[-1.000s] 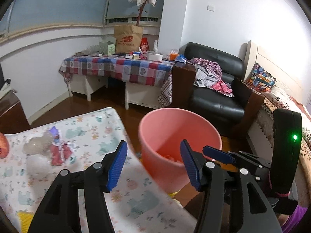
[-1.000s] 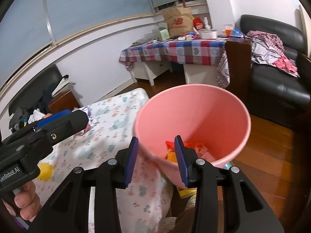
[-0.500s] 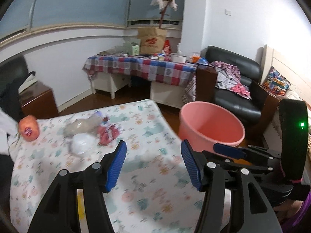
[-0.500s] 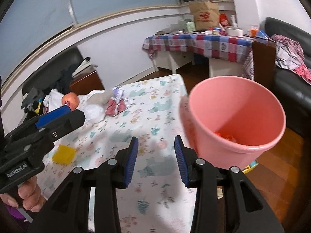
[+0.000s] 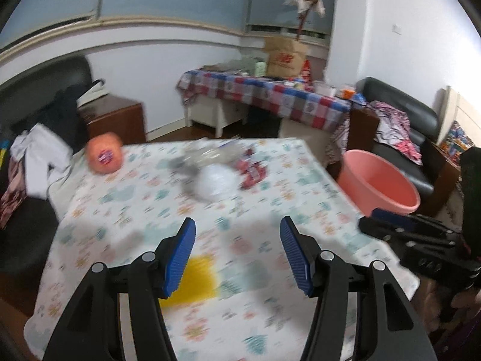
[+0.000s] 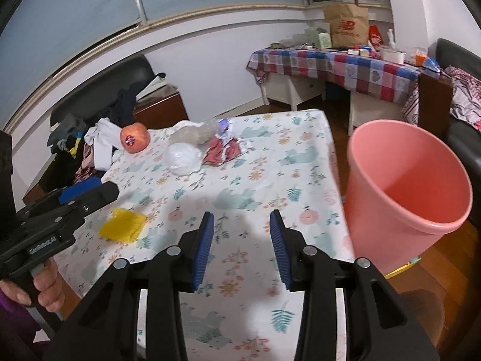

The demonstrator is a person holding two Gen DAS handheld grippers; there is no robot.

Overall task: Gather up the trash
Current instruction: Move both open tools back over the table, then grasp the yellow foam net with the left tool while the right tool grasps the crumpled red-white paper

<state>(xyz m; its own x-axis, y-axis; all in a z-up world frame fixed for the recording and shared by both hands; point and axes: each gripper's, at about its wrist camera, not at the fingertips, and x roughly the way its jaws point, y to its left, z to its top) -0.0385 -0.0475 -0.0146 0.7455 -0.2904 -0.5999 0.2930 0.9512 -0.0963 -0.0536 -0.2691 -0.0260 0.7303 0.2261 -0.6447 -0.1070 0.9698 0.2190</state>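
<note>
Blurred throughout in the left wrist view, so the trash on the floral-clothed counter [image 6: 270,162] reads more clearly from the right wrist view. Hard to make out as anything but a crinkled clear plastic wrapper [image 6: 195,132] near the far edge, a white crumpled wad [image 6: 182,159] just in front of it and touching, and a red torn packet [image 6: 222,150] beside both, long axis running roughly toward the far right corner, a bit of blue-and-silver foil at its far end. Near the far left corner, a round reddish fruit [image 6: 135,137] bearing a sticker. Toward the near left edge, a flat yellow piece [image 6: 124,225], partly hidden behind the left fingers in the left wrist view, kind unclear. Just off the right edge of the counter, a pink bin [image 6: 409,192] on the wooden floor, upright with its mouth open upward, contents hidden from this angle, base cut off by the counter in the left wrist view. Left gripper [image 5: 237,249] over the near part of the counter, fingers wide apart with nothing between. Right gripper [image 6: 242,242] likewise above the near edge, fingers parted, gripping nothing. Handle of the left gripper held by a hand [image 6: 45,285], only partly in frame at the lower left.
</note>
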